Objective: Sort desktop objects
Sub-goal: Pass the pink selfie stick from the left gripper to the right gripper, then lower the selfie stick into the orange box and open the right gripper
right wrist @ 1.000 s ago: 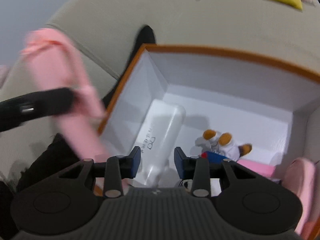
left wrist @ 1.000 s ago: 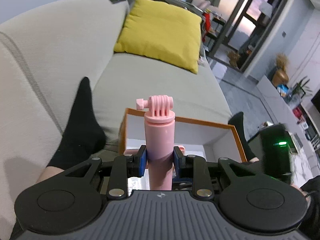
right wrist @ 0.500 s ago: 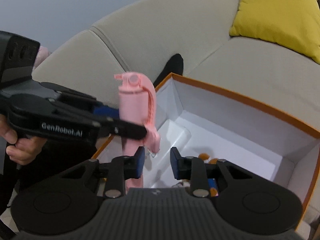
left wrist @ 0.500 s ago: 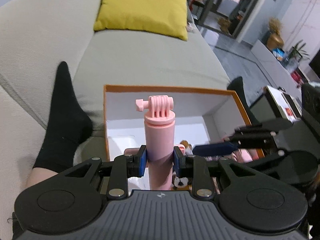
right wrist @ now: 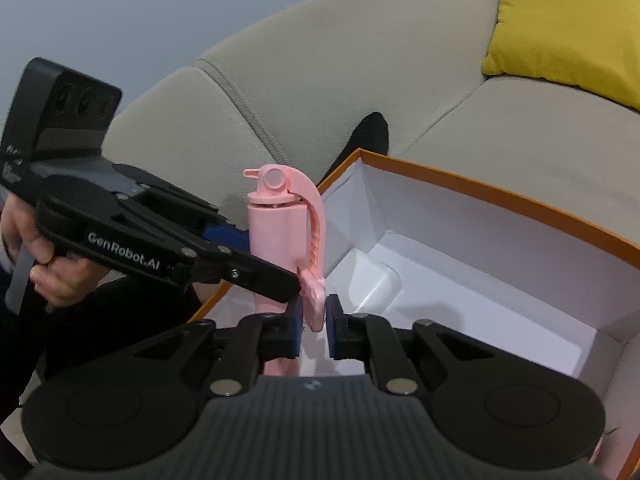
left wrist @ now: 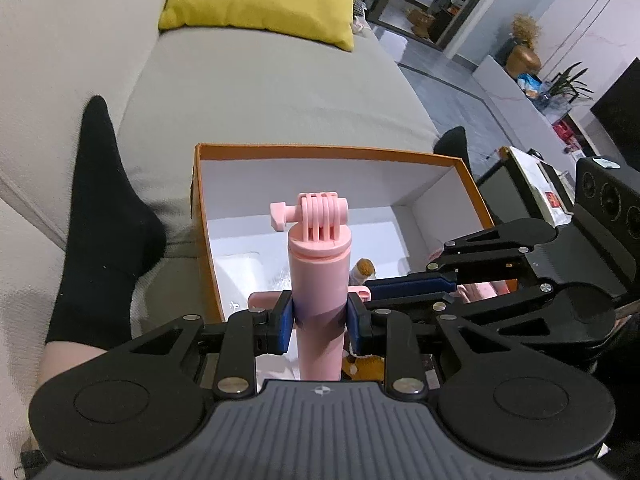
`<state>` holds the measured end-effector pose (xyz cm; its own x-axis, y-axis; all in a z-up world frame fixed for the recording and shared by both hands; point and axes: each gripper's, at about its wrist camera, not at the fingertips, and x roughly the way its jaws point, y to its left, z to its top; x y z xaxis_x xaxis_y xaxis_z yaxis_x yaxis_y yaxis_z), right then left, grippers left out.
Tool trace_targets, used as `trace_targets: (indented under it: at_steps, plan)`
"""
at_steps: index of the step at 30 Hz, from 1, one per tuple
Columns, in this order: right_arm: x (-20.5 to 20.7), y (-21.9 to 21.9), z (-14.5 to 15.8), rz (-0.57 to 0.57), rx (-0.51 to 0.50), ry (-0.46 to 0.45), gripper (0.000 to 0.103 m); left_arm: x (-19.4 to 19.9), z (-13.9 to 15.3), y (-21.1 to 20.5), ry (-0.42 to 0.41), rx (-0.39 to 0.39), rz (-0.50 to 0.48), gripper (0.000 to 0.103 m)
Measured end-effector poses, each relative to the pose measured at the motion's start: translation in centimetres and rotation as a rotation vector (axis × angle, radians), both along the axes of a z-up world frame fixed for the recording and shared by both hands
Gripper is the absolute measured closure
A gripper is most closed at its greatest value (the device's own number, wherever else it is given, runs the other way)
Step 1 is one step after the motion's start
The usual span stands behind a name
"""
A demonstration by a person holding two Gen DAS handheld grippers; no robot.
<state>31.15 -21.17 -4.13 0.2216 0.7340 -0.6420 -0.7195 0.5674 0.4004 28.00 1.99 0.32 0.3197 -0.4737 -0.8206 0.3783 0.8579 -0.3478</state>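
Above orange box [left wrist: 472,184], pink selfie stick [left wrist: 319,276] upright, mount end up

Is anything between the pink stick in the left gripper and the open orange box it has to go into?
Nothing blocks the drop. The pink selfie stick, gripped by the left gripper, is over the orange box, whose top is open. The right gripper has just closed on the stick's side tab, so it must let go first.
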Motion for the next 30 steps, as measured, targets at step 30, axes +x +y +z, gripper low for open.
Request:
trace_targets:
  at_steps: [30]
  plan:
    - [3.0, 2.1, -2.2, -0.301, -0.268, 0.198, 0.095, -4.1, 0.3, 4.5, -0.204, -0.042, 0.320, 0.072]
